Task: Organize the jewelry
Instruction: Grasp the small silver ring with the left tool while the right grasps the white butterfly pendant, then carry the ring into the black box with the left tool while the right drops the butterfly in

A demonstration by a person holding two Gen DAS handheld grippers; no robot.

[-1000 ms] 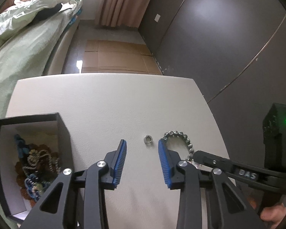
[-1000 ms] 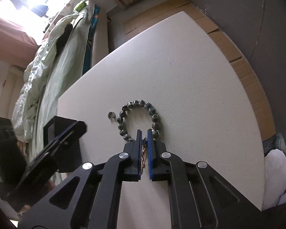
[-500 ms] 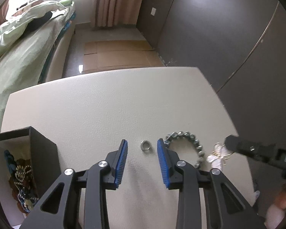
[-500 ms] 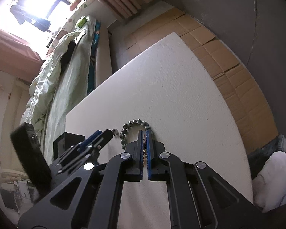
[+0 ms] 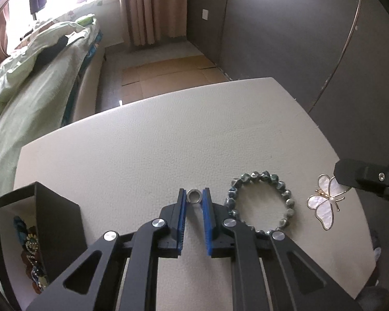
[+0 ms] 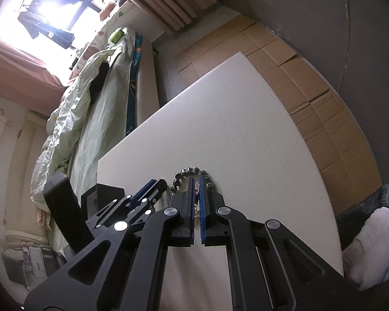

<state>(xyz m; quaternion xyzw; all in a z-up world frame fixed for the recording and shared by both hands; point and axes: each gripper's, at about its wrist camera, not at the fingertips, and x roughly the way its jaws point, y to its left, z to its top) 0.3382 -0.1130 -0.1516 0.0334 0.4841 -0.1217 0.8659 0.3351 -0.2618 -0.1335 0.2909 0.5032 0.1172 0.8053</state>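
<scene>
A small silver ring [image 5: 194, 196] lies on the white table [image 5: 142, 155], right between the tips of my left gripper [image 5: 193, 197], whose blue pads have closed in around it. A grey beaded bracelet [image 5: 259, 202] lies just right of it and shows in the right wrist view [image 6: 192, 172]. My right gripper [image 6: 196, 181] is shut on a white butterfly brooch [image 5: 324, 204] and holds it above the table at the right. A black jewelry box [image 5: 39, 233], open, holds several pieces at the left.
A bed with green bedding [image 5: 26, 90] stands beyond the table's left side. Cardboard sheets [image 5: 168, 75] cover the floor behind. A dark wall [image 5: 298, 39] runs along the right. The left gripper's body [image 6: 116, 223] shows beside my right gripper.
My left gripper has moved forward to the ring and its jaws have narrowed around it. My right gripper has lifted the butterfly brooch up and to the right, away from the bracelet.
</scene>
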